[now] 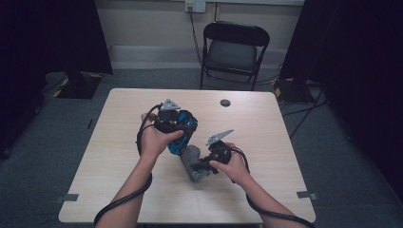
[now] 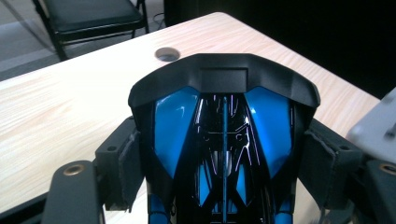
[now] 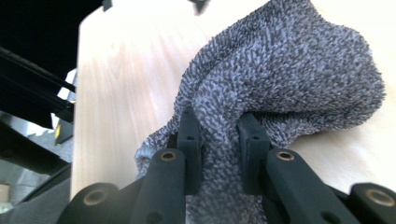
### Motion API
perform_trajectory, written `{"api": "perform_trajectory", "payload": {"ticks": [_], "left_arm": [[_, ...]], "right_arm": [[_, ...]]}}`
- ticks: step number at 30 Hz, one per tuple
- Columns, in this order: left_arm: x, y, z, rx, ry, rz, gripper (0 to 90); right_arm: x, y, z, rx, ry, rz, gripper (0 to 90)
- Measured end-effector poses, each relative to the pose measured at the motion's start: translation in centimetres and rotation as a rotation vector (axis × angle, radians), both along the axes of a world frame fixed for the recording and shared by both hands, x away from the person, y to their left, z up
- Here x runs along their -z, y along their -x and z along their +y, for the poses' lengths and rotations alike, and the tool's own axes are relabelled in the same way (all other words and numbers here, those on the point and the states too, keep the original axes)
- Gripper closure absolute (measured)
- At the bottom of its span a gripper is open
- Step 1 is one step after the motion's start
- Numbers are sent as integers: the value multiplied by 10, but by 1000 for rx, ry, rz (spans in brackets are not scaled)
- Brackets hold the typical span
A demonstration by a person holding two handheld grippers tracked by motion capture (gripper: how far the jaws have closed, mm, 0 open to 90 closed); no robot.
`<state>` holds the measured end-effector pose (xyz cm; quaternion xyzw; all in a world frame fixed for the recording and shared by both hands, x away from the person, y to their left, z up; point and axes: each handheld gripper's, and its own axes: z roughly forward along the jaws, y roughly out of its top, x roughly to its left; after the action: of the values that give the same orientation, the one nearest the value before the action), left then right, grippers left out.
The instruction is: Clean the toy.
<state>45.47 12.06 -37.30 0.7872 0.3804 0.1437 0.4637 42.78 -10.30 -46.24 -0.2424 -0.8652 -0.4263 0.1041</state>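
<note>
While two forearms are reaching in from the near edge of a pale wooden bench (image 1: 119, 142), each hand is holding a two-jaw gripper over the middle of it. Nearest, the right gripper (image 3: 218, 135) is pinching a grey knitted cloth (image 3: 289, 70); its jaws are standing close together with a fold of the fabric clamped between them. In the high view this right gripper (image 1: 209, 160) is sitting at centre-right, and the cloth (image 1: 192, 164) is lying in a bunch on the bench just left of it, touching the wood.

Just beyond, the left gripper (image 1: 183, 135) is gripping a blue and black tool (image 1: 183, 137), which is standing above the cloth's far end. In the left gripper view the jaws are standing wide, their pads pressing on both sides of the tool (image 2: 224, 135), whose glossy blue panels and black top are pointing away across the bench.

Farther off, a small round hole (image 1: 225, 102) is showing near the far edge of the bench. Behind the bench, a black folding chair (image 1: 235, 50) is standing on grey carpet against a pale wall, with dark curtains hanging on both sides.
</note>
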Motion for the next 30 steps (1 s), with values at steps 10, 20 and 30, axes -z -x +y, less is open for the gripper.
{"api": "perform_trajectory", "payload": {"ticks": [10, 20, 30], "left_arm": [[18, 3, 30, -69, -28, 38, 253], [28, 10, 54, -105, -62, 58, 253], [48, 4, 70, -148, -104, 108, 253]], "right_arm": [[-13, -13, -32, 62, 27, -30, 754], [-18, -18, -67, 136, 37, -44, 754], [-19, -23, -109, 229, 66, -53, 754]]}}
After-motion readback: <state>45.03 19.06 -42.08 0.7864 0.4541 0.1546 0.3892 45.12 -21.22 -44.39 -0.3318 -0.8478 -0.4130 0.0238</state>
